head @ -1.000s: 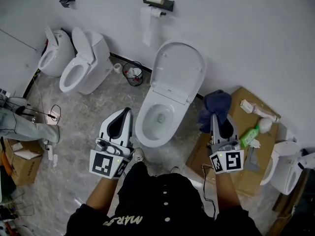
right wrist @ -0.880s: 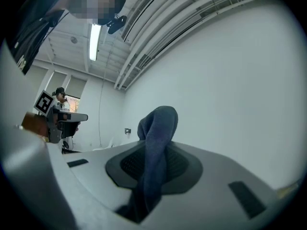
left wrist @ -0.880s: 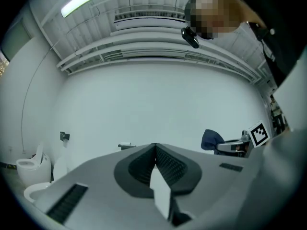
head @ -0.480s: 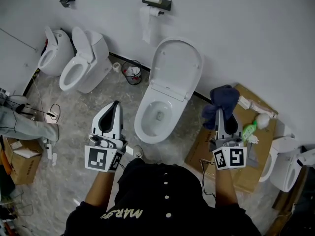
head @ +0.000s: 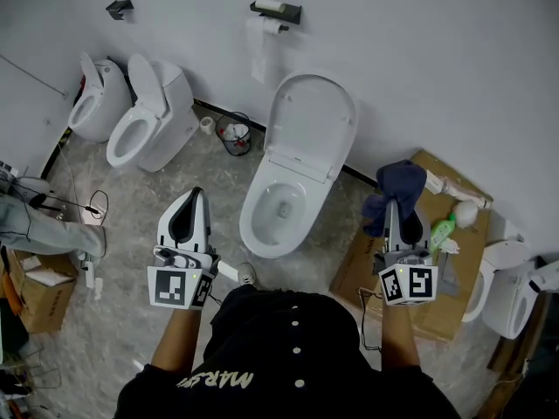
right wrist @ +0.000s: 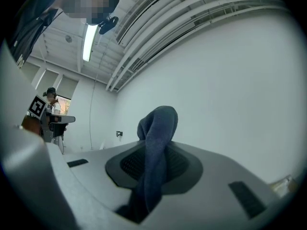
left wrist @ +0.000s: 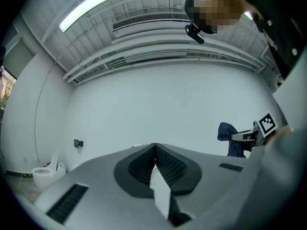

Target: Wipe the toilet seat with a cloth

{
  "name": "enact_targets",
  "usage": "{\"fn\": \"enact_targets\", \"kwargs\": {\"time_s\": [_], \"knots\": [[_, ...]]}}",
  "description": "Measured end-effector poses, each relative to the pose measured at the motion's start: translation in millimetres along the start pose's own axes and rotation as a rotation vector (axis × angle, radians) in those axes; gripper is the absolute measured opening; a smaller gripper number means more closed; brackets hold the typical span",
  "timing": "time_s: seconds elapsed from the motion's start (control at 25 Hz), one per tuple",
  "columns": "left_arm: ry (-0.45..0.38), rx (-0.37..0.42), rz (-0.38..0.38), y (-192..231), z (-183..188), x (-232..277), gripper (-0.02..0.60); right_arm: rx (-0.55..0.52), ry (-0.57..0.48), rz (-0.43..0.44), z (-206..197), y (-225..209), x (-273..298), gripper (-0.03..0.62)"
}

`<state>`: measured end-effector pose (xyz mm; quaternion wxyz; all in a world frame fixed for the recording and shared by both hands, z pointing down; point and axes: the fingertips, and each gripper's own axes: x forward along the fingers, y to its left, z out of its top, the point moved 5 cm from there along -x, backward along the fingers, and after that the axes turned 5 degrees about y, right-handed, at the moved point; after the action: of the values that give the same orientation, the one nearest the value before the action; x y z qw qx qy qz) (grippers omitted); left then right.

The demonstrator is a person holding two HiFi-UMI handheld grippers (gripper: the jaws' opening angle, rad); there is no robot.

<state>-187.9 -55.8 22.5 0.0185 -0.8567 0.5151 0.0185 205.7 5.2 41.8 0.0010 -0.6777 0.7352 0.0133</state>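
A white toilet with its seat (head: pixel 251 223) down around the bowl and its lid (head: pixel 312 120) raised stands in the middle of the head view. My right gripper (head: pixel 397 201) is right of the bowl, shut on a dark blue cloth (head: pixel 395 187); the cloth (right wrist: pixel 156 147) hangs pinched between the jaws in the right gripper view. My left gripper (head: pixel 189 196) is held left of the bowl above the floor, its jaws closed with nothing between them (left wrist: pixel 154 150). Both grippers point up at the wall, clear of the toilet.
Two more toilets (head: pixel 148 112) stand at the back left. A small bin (head: pixel 234 134) sits by the wall and a paper roll holder (head: pixel 274 9) hangs above. A cardboard box (head: pixel 450 234) on the right carries a green bottle (head: pixel 442 231) and other items. Cables lie at the left.
Both grippers have drawn back toward me and tilted upward. The right one has lifted the blue cloth off the cardboard box; the left one moved slightly left.
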Motion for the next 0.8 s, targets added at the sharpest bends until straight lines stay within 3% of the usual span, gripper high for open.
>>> {"fn": "enact_targets", "kwargs": {"time_s": [0.8], "knots": [[0.030,0.003,-0.010,-8.4,-16.7,-10.0,0.011,-0.017,0.014,-0.029,-17.2,-3.2,-11.7,0.074]]}}
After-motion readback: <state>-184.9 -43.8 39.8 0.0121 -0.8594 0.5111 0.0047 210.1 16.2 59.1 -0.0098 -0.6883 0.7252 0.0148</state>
